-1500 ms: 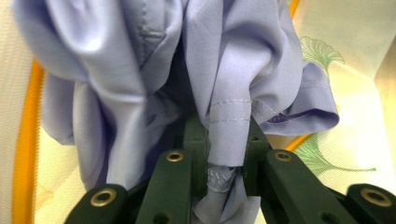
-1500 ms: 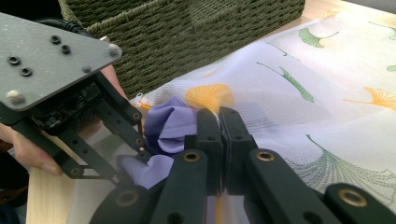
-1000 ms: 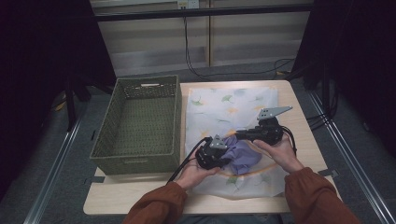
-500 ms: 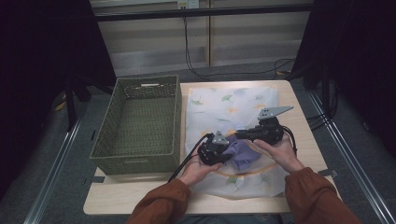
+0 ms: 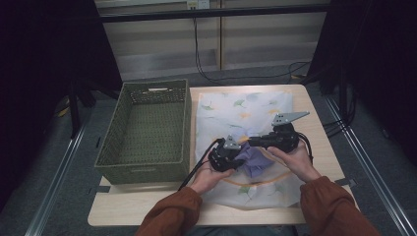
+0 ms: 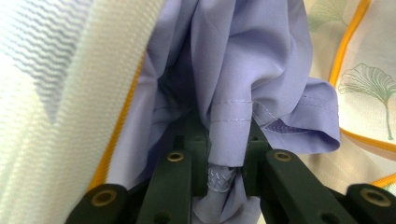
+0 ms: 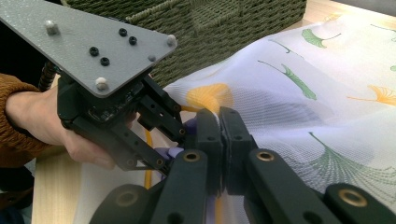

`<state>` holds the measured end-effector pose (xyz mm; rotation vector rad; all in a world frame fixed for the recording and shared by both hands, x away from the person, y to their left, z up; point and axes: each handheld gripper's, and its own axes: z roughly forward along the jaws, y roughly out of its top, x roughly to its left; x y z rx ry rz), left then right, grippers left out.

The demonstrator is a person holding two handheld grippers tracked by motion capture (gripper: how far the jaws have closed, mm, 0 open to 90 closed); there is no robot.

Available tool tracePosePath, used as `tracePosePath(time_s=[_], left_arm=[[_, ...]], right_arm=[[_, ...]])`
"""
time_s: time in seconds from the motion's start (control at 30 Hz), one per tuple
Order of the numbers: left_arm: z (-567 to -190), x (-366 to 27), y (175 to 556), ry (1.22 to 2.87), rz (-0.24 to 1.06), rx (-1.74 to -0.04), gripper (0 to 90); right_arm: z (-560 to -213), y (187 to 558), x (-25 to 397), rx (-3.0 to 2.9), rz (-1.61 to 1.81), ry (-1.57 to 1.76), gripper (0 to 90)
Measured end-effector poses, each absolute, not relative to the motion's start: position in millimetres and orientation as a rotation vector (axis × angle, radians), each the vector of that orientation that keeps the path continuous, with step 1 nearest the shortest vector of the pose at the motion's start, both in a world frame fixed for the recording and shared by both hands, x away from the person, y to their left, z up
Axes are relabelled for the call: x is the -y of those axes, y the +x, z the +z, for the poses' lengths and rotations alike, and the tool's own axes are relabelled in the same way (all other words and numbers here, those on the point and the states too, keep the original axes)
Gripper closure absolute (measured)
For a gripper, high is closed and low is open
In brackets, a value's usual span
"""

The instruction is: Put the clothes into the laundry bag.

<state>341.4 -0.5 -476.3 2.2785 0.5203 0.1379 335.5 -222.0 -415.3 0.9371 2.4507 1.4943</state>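
A white mesh bag (image 5: 246, 110) printed with ginkgo leaves and edged in yellow lies flat on the table. A lavender cloth (image 5: 258, 160) sits bunched at its near opening. My left gripper (image 5: 240, 158) points right, and in the left gripper view it (image 6: 226, 140) is shut on a stitched fold of the lavender cloth (image 6: 261, 56), with mesh (image 6: 56, 70) draped at the left. My right gripper (image 5: 247, 141) points left. In the right gripper view it (image 7: 219, 123) is shut on the mesh bag's edge (image 7: 303, 93), right beside the left gripper (image 7: 180, 128).
A green woven basket (image 5: 142, 172) stands empty at the left of the table, close to the bag; its wall (image 7: 224, 23) rises behind the grippers. Bare tabletop (image 5: 314, 128) shows to the right of the bag. Cables hang beyond the far edge.
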Motion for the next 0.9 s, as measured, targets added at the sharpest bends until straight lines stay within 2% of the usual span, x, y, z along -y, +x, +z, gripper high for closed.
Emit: tracePosePath(time_s=[0.07, 0.27, 0.9], left_arm=[[-477.2, 2.0, 342.0, 2.236, 0.130, -0.547, 78.1], [-470.1, 5.5, 343.3, 2.280, 0.157, -0.538, 78.2], [-465.3, 17.1, 354.5, 2.211, 0.184, -0.604, 78.3]], right_arm=[[-415.3, 335.5, 222.0, -2.450, 1.495, 0.937, 88.6], [-414.2, 334.9, 222.9, -2.446, 1.497, 0.932, 88.6], [-410.1, 334.7, 228.1, -2.416, 1.525, 0.940, 88.6]])
